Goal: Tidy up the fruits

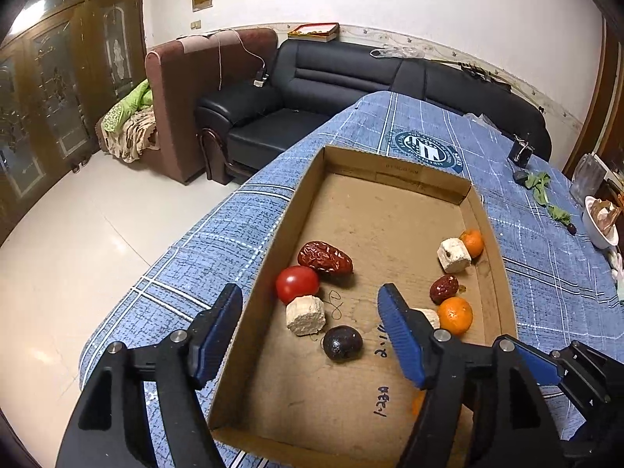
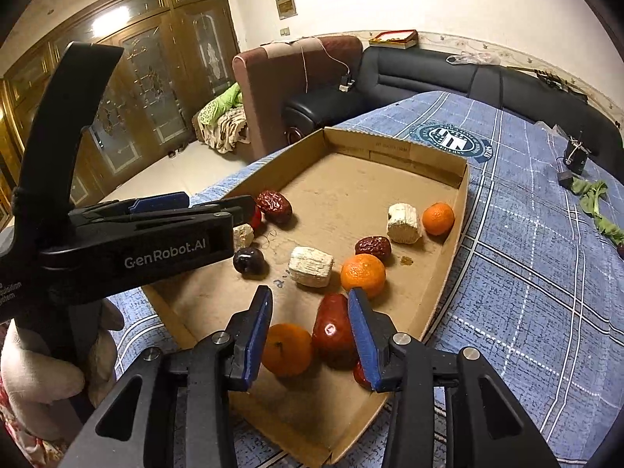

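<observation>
Left wrist view first: the left gripper (image 1: 310, 314) is seen spread wide above the cardboard tray (image 1: 394, 156), nothing between its pads, one finger hanging outside the tray's left wall, the other over the floor. No earlier picture is given, so only this released state is reported. Grouped by the left wall are a cherry tomato (image 1: 297, 283), a large red date (image 1: 325, 258), a pale chunk (image 1: 305, 314) and a dark round fruit (image 1: 342, 343). Along the right wall a tangerine (image 1: 454, 315), a small red date (image 1: 444, 288), a second pale chunk (image 1: 453, 255) and a far tangerine (image 1: 472, 242) are lined up.

Over to the right wrist view: the right gripper (image 2: 310, 335) is held partly apart at the tray's near right corner, a glossy red fruit (image 2: 335, 329) sitting between the fingers against the right-hand pad (image 2: 362, 335). The left-hand pad is kept clear of it, so no clamp is judged. A near tangerine (image 2: 288, 349) is touching that fruit.

Risks now. If the jaws are closed off-centre, the smooth red fruit may be squirted out or the neighbouring tangerine nudged away. The outside finger of the left gripper could catch the tray wall and drag the light tray across the blue checked cloth (image 1: 553, 273).
</observation>
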Motion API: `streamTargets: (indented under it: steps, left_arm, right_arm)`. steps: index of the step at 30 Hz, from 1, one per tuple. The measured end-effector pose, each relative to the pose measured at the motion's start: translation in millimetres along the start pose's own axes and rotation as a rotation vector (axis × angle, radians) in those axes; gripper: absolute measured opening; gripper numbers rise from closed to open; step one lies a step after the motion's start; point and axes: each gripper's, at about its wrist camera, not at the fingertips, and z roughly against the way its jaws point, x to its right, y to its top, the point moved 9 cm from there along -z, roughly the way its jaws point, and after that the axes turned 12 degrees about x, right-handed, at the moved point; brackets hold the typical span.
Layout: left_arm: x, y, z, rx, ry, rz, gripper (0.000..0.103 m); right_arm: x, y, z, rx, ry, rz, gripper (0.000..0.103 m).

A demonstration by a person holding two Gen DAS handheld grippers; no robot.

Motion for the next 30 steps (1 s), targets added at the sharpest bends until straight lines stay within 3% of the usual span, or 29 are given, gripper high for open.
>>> streamTargets:
  steps: [11, 30]
  left_arm:
    - [11.4, 8.6, 27.5, 0.054, 0.041, -0.046, 0.085]
    - [61.8, 17.4, 78.1, 0.152, 0.020, -0.151, 0.089]
  right_arm:
    - [22.3, -0.4, 28.9, 0.040, -0.048, -0.069, 0.047]
    - [61.1, -6.6, 85.7, 0.131, -0.144, -0.173, 0.052]
